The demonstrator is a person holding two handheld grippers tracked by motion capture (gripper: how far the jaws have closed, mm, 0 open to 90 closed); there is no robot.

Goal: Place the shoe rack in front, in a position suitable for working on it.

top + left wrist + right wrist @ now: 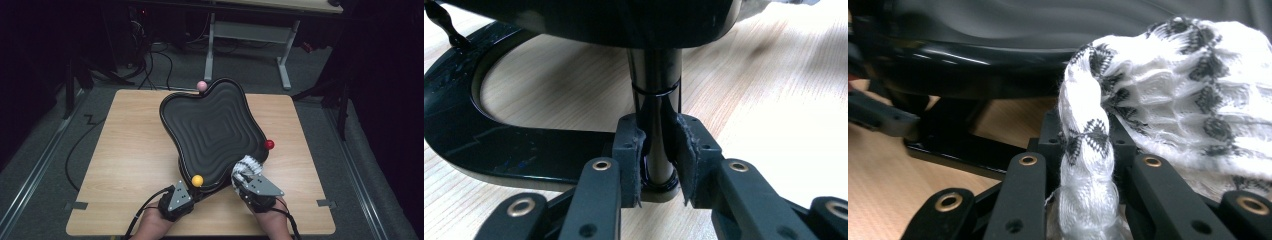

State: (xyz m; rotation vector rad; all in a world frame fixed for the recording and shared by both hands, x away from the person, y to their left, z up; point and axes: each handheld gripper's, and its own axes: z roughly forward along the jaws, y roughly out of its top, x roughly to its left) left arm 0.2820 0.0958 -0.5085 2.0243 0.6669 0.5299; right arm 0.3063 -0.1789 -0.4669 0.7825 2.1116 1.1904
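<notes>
High view: my left tongs (pixel 196 191) clamp the tray's stem (pixel 657 125), my right tongs (pixel 241 184) pinch the cloth (pixel 248 166); next I wipe across the wavy tray (pixel 212 130).

The right gripper (pixel 1087 165) has its two black fingers (pixel 1023 195) closed on a twisted strand of white cloth with black diamond marks (pixel 1168 95). From the grip at 6 o'clock the cloth swells toward 2 o'clock, where it lies bunched against the glossy black tray (pixel 973 35) at 12 o'clock. The tray's dark base (pixel 958 147) rests on the wooden table (pixel 883 185) at 8 o'clock.
</notes>
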